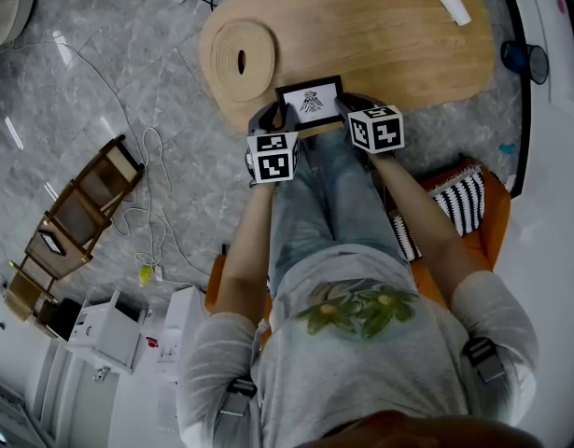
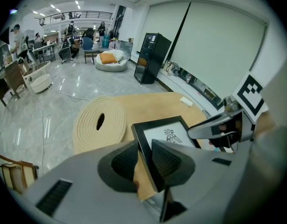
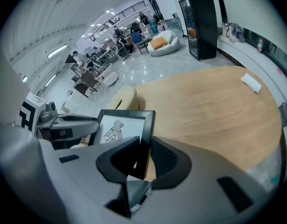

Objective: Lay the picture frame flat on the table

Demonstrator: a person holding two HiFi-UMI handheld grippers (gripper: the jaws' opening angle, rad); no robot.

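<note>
Both jaw pairs are pinching the picture frame point(image 1: 310, 101). The left gripper point(image 2: 145, 164) clamps the frame's left side rail, and the right gripper point(image 3: 145, 155) clamps its right side rail.

**Location.** The frame stands tilted at the near edge of the oval wooden table point(image 1: 380, 35), with its printed face turned up toward the person. No view shows whether the lower rail is touching the wood.

**Handling (judged).**
- The frame is probably light and stiff.
- The front is probably glazed, so treat it as fragile and set it down without a knock.
- The black rails look smooth and could slip between the pads.
- The present holds on opposite side rails suit a controlled tilt.

**Clearance.**
- The rolled mat point(image 1: 242, 61) lies at the table's left end, near the frame's left rail.
- The small white block point(image 1: 455, 7) sits by the far right edge, well apart from the frame.
- Bare wood extends from the frame toward the centre and the right end.
- Lay the frame there, inboard of the near edge, so that no rail overhangs.
</note>
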